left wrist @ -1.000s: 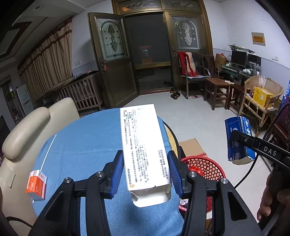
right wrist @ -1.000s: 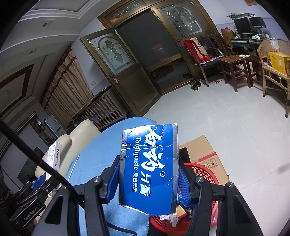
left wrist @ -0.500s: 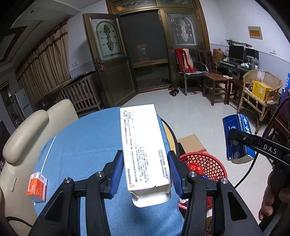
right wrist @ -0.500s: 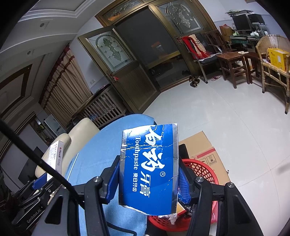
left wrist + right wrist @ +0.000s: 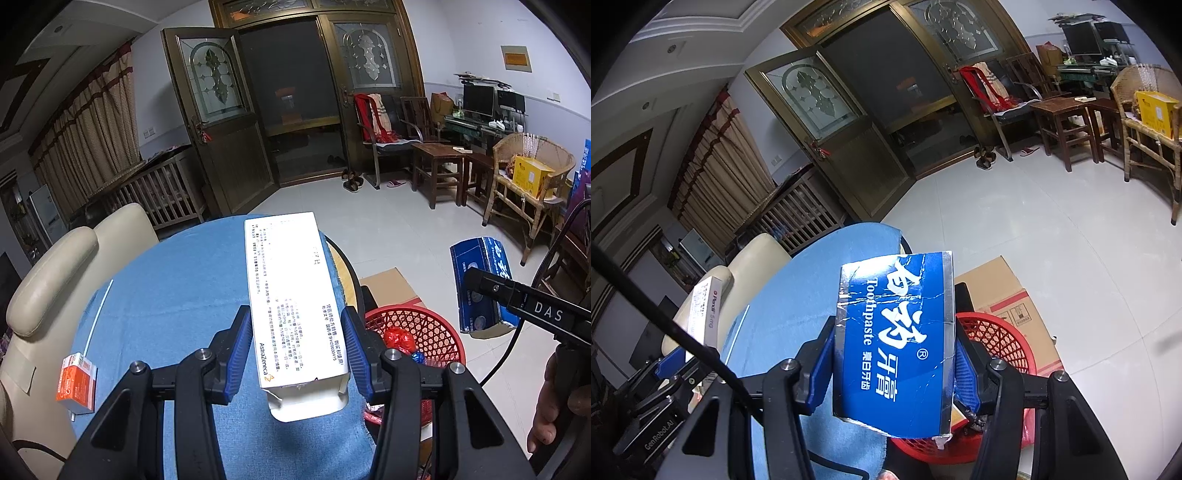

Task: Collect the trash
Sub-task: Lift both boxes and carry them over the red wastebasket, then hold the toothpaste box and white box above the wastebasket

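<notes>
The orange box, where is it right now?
In the left wrist view the orange box lies at the table's left edge on the blue cloth, beside the cream chair.

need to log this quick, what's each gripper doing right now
Left gripper: shut on the white box.
Right gripper: shut on the blue toothpaste box.

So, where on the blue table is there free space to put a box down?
The blue tablecloth is bare between the cream chair and the white box. Near its left edge lie an orange box and a thin white stick.
</notes>
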A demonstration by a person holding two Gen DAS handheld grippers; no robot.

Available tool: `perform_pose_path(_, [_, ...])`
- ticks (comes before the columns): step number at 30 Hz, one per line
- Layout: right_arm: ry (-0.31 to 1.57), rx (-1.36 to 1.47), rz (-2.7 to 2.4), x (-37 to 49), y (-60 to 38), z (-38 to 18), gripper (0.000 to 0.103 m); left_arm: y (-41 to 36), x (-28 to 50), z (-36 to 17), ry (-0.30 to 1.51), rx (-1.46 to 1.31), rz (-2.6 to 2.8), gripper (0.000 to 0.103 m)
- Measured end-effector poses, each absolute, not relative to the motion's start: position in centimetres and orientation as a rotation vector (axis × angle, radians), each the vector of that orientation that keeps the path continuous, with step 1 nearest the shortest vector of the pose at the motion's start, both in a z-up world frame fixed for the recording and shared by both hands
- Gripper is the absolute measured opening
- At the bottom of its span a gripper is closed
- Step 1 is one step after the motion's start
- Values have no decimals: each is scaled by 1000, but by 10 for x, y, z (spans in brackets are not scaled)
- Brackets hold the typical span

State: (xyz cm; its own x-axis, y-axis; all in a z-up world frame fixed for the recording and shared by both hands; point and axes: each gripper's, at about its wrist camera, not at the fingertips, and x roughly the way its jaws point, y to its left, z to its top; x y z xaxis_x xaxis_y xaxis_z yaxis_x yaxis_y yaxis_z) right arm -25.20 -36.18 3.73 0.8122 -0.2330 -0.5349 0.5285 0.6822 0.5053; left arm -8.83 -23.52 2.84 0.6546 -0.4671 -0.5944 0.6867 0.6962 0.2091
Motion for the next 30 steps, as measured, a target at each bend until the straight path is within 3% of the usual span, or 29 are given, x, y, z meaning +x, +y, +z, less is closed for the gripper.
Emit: perform_pose_path(30, [472, 740, -454, -255, -369, 19, 59, -241, -92, 23, 537, 477, -687, 50])
